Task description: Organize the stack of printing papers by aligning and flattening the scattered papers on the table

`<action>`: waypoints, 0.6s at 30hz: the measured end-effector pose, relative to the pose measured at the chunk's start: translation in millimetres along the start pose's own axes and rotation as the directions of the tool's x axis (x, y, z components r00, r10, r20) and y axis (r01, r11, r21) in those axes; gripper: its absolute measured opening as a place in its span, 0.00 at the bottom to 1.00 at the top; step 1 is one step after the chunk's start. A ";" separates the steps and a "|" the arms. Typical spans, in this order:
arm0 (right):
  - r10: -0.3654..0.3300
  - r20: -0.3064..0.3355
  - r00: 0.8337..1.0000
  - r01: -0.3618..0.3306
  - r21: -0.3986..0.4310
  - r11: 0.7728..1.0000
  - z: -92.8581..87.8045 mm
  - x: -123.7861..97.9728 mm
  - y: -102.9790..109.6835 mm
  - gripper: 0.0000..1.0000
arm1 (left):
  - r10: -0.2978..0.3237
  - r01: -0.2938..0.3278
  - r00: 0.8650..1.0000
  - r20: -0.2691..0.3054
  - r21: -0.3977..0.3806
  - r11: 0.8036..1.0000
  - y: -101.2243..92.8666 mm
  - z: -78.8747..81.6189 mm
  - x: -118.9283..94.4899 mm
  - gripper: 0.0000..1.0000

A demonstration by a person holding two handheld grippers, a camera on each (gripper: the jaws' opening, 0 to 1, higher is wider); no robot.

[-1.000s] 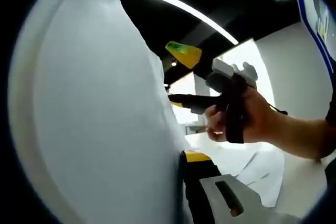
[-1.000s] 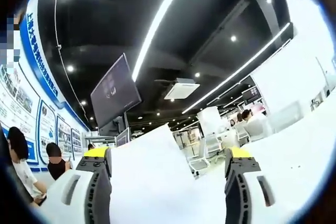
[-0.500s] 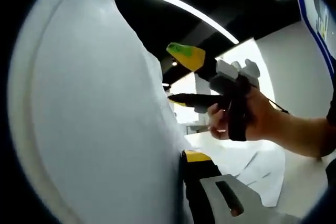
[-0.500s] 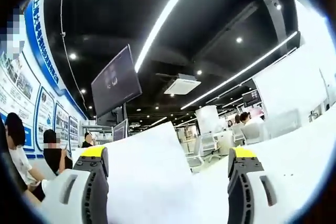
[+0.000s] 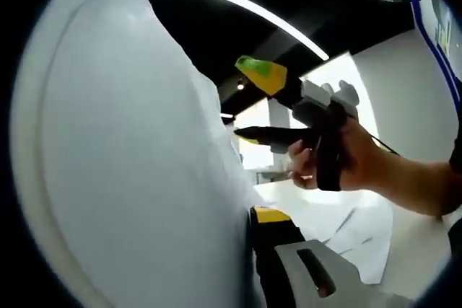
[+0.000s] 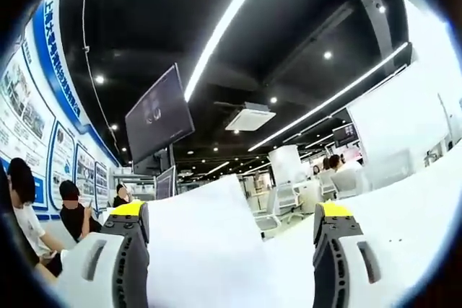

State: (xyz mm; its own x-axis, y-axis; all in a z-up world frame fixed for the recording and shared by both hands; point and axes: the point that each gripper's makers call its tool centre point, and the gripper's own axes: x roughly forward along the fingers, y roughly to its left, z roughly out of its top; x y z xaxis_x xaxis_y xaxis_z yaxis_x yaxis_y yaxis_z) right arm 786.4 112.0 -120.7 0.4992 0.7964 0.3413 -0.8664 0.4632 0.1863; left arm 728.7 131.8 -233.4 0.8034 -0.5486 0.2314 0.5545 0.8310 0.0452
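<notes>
A stack of white printing papers [image 5: 137, 171] stands upright close to the lens in the left gripper view. It presses against the yellow-tipped right jaw of my left gripper [image 5: 253, 221], which looks shut on it; the other jaw is hidden behind the sheets. A hand holds my right gripper [image 5: 253, 104] at the stack's far edge, jaws spread apart. In the right gripper view a white sheet [image 6: 206, 250] rises between the wide-apart jaws of the right gripper [image 6: 231, 210], touching neither.
More loose sheets [image 5: 346, 225] lie spread on the white table [image 5: 415, 250] behind the right hand. A dark ceiling with light strips [image 6: 224, 23], a hanging monitor [image 6: 159, 117] and seated people [image 6: 72, 210] at the left show beyond.
In the left gripper view the right gripper and its hand have drifted slightly up and to the right. The upright papers stay held in much the same place.
</notes>
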 end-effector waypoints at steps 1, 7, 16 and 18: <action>-0.001 -0.001 1.000 0.001 0.000 1.000 -0.3 -0.2 -0.3 0.90 | 0.000 0.000 1.000 -0.001 0.000 1.000 -0.1 0.0 0.0 0.08; -0.004 -0.002 1.000 0.004 -0.005 1.000 -0.4 -1.1 -0.7 0.90 | 0.001 -0.001 1.000 -0.001 -0.001 1.000 -0.5 0.3 -0.4 0.08; -0.008 -0.008 1.000 0.007 -0.014 1.000 -1.2 -2.1 -1.0 0.90 | 0.003 -0.003 1.000 -0.002 0.000 1.000 -0.8 0.3 -0.7 0.09; -0.009 -0.011 1.000 0.009 -0.015 1.000 -1.7 -2.6 -1.5 0.90 | 0.004 -0.004 1.000 -0.002 0.001 1.000 -0.8 0.2 -0.7 0.09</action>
State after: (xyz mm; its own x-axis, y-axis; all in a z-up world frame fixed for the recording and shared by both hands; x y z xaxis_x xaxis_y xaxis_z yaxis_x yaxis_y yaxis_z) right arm 786.3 110.0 -123.4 0.5074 0.7963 0.3294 -0.8616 0.4762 0.1758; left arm 727.6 131.5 -233.4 0.8061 -0.5454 0.2295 0.5510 0.8333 0.0447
